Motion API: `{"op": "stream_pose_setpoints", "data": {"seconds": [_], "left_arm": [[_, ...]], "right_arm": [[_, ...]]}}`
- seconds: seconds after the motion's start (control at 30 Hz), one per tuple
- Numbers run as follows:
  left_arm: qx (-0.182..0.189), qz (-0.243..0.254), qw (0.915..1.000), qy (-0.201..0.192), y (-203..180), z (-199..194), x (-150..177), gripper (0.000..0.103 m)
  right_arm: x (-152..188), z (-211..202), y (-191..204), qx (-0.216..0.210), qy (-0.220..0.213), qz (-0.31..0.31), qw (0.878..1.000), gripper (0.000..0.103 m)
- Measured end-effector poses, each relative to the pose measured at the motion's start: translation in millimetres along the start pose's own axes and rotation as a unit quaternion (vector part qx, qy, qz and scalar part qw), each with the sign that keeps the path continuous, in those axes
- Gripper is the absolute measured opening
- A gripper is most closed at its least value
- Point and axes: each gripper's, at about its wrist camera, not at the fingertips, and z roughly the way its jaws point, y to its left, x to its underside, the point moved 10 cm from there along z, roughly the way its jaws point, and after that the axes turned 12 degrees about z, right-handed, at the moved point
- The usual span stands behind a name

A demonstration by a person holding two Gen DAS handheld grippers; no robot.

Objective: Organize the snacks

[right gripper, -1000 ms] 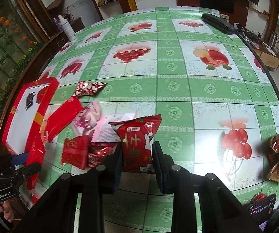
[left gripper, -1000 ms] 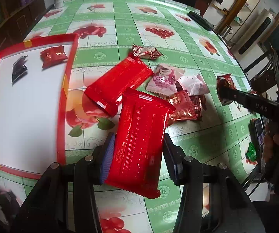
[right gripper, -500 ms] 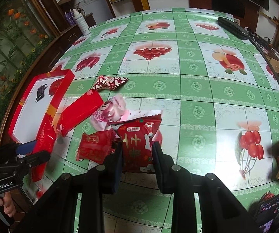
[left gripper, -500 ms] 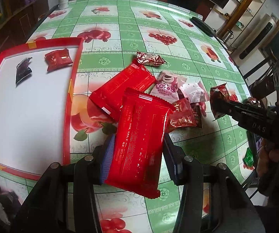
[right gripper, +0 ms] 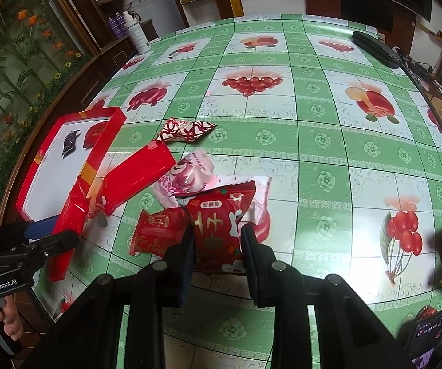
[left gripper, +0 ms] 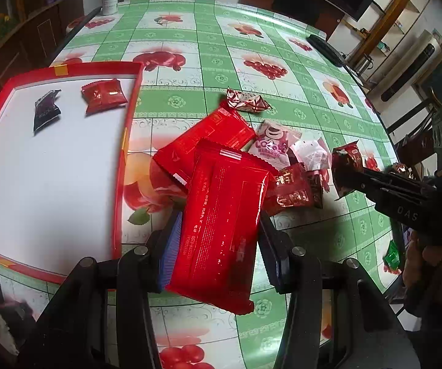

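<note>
"GenRobot.AI" stands in white on the black body of the left gripper (right gripper: 33,246), at eight o'clock in the right wrist view. "DAS" reads on the dark body of the right gripper (left gripper: 344,181), at three o'clock in the left wrist view. The snack wrappers' print is too small to read.

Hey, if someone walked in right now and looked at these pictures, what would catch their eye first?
Probably the big red packet clamped in the left tool, held over the green fruit-print tablecloth. Beyond it lies a heap of red and pink snacks, and to its left a red-rimmed tray holds two small packets.
</note>
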Motion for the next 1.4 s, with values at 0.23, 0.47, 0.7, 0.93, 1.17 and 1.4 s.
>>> {"op": "stream_pose_setpoints", "data": {"seconds": [0.23, 0.47, 0.7, 0.93, 1.17, 1.4], "left_arm": [[-0.004, -0.008, 0.9999, -0.007, 8, -6, -2, 0.047], [-0.009, -0.017, 0.9997, -0.013, 18, -12, -2, 0.047], [-0.014, -0.026, 0.9994, -0.019, 28, -17, -3, 0.047], [-0.021, -0.037, 0.9988, -0.025, 41, -22, -5, 0.047], [-0.032, -0.05, 0.9977, -0.034, 61, -31, -9, 0.047], [-0.044, -0.065, 0.996, -0.042, 79, -40, -8, 0.048]], "right_arm": [[0, 0, 9, -0.004, 0.0, -0.006, 1.0, 0.032], [0, 2, 18, -0.008, 0.002, -0.014, 1.0, 0.032], [-2, 3, 28, -0.013, 0.001, -0.022, 1.0, 0.032], [-5, 2, 41, -0.02, -0.001, -0.028, 0.999, 0.032], [-4, 4, 54, -0.027, 0.001, -0.034, 0.999, 0.032], [-2, 8, 65, -0.033, 0.003, -0.041, 0.999, 0.032]]}}
